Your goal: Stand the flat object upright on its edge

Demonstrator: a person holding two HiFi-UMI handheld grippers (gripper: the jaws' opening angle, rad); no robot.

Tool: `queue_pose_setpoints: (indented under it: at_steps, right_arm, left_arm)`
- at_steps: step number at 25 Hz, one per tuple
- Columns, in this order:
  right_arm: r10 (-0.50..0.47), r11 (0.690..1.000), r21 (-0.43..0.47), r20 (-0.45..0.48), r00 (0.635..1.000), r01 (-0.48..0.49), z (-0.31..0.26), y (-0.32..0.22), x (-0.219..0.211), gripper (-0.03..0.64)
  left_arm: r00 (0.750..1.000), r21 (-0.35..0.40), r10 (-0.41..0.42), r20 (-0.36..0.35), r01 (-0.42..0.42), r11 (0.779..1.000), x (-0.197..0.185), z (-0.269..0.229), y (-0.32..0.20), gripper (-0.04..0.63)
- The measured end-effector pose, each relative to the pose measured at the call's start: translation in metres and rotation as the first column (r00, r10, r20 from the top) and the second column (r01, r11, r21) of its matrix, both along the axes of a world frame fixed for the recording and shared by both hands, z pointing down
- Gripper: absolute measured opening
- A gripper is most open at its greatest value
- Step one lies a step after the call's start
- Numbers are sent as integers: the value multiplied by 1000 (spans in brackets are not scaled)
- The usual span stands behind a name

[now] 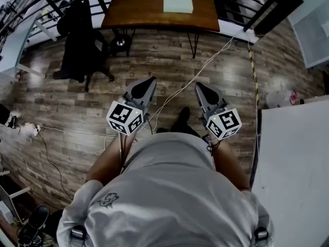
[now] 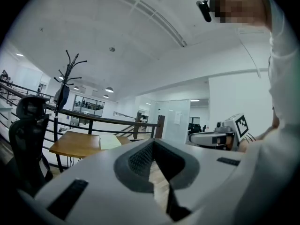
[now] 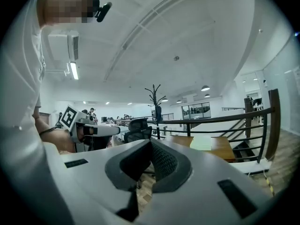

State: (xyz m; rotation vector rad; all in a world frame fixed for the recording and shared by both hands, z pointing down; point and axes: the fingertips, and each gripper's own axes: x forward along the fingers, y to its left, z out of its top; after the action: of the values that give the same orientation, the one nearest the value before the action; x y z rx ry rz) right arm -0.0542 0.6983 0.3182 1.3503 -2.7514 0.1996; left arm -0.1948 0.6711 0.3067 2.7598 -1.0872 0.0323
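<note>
No legible text, nos. or brand names anywhere. Nearer the camera than the brown wooden table (image 1: 139,9), the left gripper's white marker cube (image 1: 125,118) and the right gripper's white marker cube (image 1: 224,123) carry b/w square code patterns, no letters. Small dark emblem on the grey shirt (image 1: 107,200): graphic only. White sheet on the glass door (image 2: 177,117) beyond the table: too small to read.

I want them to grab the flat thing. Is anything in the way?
Nothing visible. Only floor with a white cable lies between the left tool, the right tool and the flat pale object on the table.
</note>
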Motion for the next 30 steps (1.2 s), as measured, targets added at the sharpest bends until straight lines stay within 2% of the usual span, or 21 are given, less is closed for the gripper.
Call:
queue_pose_setpoints:
  at_steps: [7, 14, 22, 26, 30]
  right_arm:
    - [-22, 1000, -4, 18, 1000, 22, 5, -23, 26, 32]
    - [-28, 999, -40, 22, 999, 28, 21, -71, 67, 34]
    - [-48, 998, -39, 24, 999, 48, 29, -145, 128, 34]
    - [-72, 997, -32, 24, 997, 73, 29, -179, 164, 34]
    - [-98, 995, -25, 21, 995, 98, 25, -201, 184, 34]
  left_arm:
    - [999, 3, -32, 31, 32, 999, 12, 1, -24, 6]
    - [996, -4, -62, 59, 62, 998, 35, 8, -67, 6]
    - [989, 30, -110, 100, 108, 994, 94, 14, -145, 6]
    - [987, 47, -106, 124, 101, 994, 135, 15, -176, 6]
    - [988, 40, -89, 124, 84, 996, 160, 13, -195, 6]
